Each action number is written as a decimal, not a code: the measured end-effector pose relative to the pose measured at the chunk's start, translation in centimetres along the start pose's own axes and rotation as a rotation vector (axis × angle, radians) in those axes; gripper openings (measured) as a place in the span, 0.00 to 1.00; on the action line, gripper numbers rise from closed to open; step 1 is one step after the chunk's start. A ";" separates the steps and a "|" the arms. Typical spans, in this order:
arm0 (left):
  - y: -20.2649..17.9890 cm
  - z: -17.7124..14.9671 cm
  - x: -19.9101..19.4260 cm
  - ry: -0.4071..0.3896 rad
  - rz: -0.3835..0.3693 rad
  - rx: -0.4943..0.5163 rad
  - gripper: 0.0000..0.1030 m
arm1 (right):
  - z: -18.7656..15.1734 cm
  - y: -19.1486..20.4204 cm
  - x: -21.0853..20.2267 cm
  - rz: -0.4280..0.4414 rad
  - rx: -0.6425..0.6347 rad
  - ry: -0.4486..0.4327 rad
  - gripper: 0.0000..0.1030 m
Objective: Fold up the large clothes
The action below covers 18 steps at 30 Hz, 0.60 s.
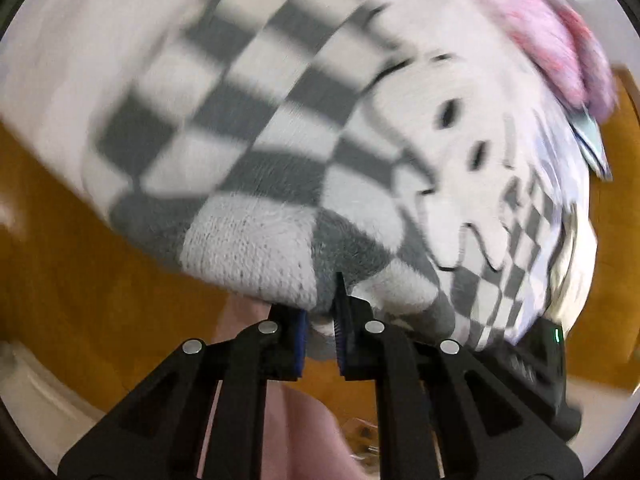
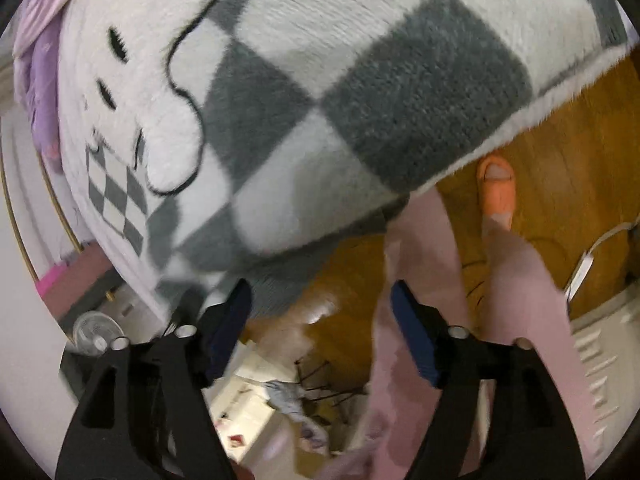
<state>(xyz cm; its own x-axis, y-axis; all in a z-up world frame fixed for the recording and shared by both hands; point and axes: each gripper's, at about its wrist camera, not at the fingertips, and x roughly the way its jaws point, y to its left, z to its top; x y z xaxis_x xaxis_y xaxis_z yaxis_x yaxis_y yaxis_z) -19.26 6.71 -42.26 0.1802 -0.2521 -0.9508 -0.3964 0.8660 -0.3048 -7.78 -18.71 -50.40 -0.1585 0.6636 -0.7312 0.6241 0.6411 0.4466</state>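
Observation:
A large fuzzy sweater with a grey and white checker pattern and a white cartoon face fills most of both views. My left gripper is shut on a bunched edge of the sweater, with cloth pinched between its blue pads. My right gripper is open and empty, just below the sweater's lower edge, with its left finger close to the cloth. The sweater hangs over a brown wooden floor.
Pink and lilac fabric lies beyond the sweater, also in the right wrist view. The person's legs in pink trousers and an orange slipper stand to the right. A small fan and clutter sit below.

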 end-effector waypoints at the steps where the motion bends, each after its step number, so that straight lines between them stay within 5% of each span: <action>1: -1.0 0.3 -1.0 -0.036 0.029 0.062 0.11 | 0.2 0.9 0.1 0.007 -0.008 -0.010 0.70; 9: -6.2 3.3 -4.5 -0.192 0.066 0.235 0.10 | 1.5 4.4 -2.1 0.230 0.088 -0.049 0.68; 10: -6.6 3.7 -4.9 -0.205 0.039 0.239 0.10 | 1.7 4.9 -2.6 0.262 0.063 -0.089 0.65; 11: -6.8 4.1 -5.4 -0.218 0.012 0.244 0.10 | 1.9 5.5 -3.0 0.308 0.033 -0.129 0.45; 12: -6.9 4.3 -5.6 -0.223 -0.001 0.254 0.10 | 2.2 6.2 -3.4 0.390 0.000 -0.157 0.12; 16: -5.3 4.0 -5.8 -0.275 -0.010 0.260 0.11 | 1.1 8.7 -5.1 0.513 -0.231 -0.240 0.10; 18: -3.4 2.9 -4.1 -0.265 -0.020 0.245 0.12 | -1.1 7.4 -5.4 0.487 -0.397 -0.276 0.10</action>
<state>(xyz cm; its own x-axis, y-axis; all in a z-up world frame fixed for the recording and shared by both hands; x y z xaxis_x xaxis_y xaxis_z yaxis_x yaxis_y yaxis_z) -16.04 6.01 -37.16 0.4252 -0.1774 -0.8875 -0.1685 0.9480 -0.2702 -3.13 -17.19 -42.59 0.3028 0.8231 -0.4804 0.2386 0.4226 0.8744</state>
